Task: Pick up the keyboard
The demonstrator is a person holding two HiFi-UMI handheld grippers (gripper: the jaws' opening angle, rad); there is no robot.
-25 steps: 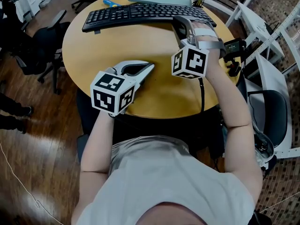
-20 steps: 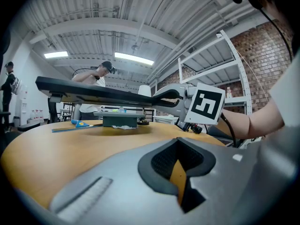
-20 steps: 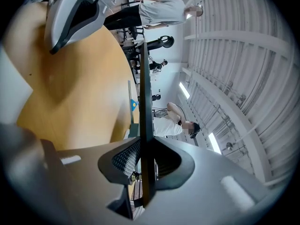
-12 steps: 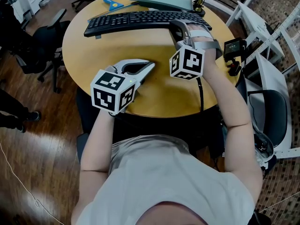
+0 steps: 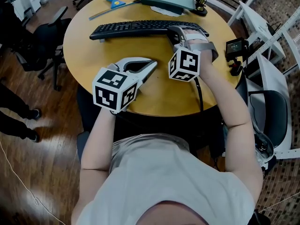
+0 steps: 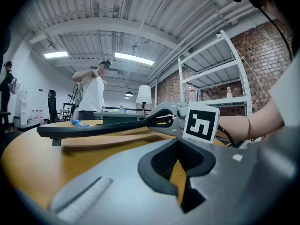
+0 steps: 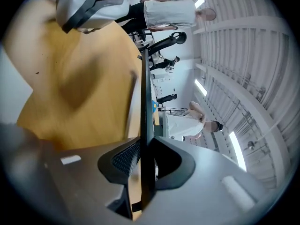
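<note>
Your right gripper (image 5: 177,31) has its fingers (image 7: 123,159) clamped on the right-hand end of the long black computer keyboard (image 5: 140,28). The gripper is rolled on its side so the thin slab sits edge-on between the pads. That suits a flat, wide thing, since a pinch across its thickness is the only grip available.

The keyboard stretches away to the left across the far half of the round wooden tabletop (image 5: 93,60). From the left gripper view it sits low over the wood with a shadow beneath it. I cannot tell whether its far end touches down.

Held at one end, it will probably want to sag and twist.

Your left gripper (image 5: 151,65) rests near the tabletop's front edge, its fingers (image 6: 161,165) closed on nothing and well apart from the keyboard. From there it is free to support the other end.
</note>
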